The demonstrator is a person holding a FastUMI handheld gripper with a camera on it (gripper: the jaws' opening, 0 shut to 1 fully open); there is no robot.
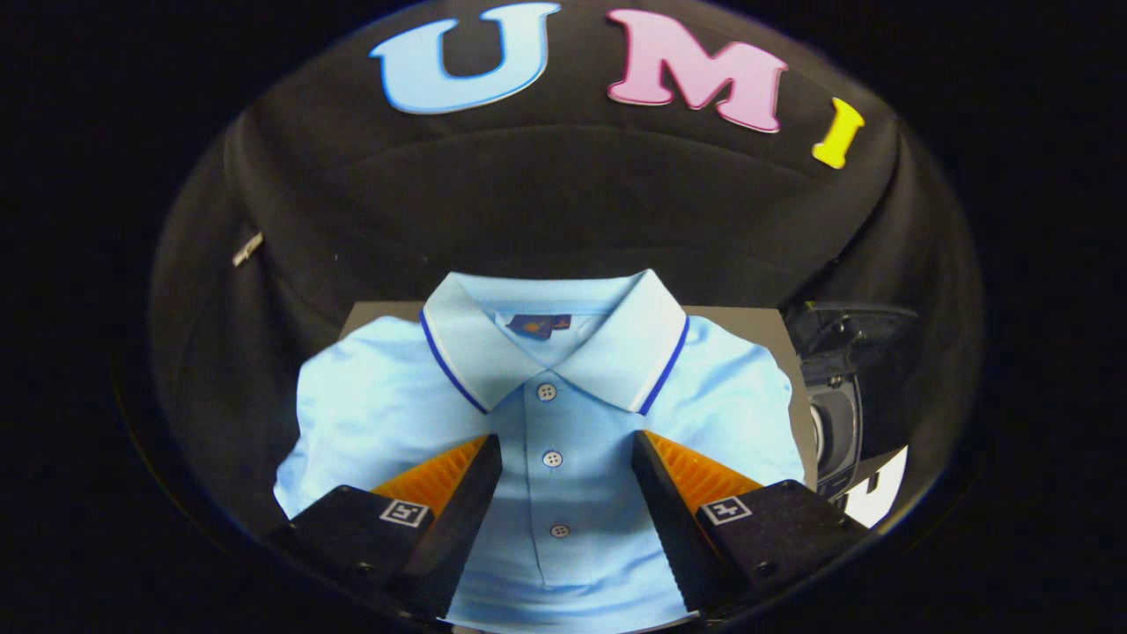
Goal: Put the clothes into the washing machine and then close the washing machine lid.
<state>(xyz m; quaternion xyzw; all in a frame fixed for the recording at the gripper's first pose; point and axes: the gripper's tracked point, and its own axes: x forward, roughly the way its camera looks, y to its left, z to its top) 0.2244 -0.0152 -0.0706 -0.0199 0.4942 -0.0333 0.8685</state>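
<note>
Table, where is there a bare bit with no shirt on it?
The table is mostly covered by the folded blue polo shirt. Bare strips show behind its shoulders, either side of the collar, and down its right edge beside the washing machine. The tongs hang open over the button placket.

We see a dim booth with light falling mostly on the polo shirt (563, 423), which looks bright and evenly lit, without glare. Behind the shirt the black cloth wall (563, 202) stays dark, with soft folds. The gripper (565, 458), fingers spread apart over the shirt, is sharp. Far from the shirt, straight lines bend strongly and details darken.
</note>
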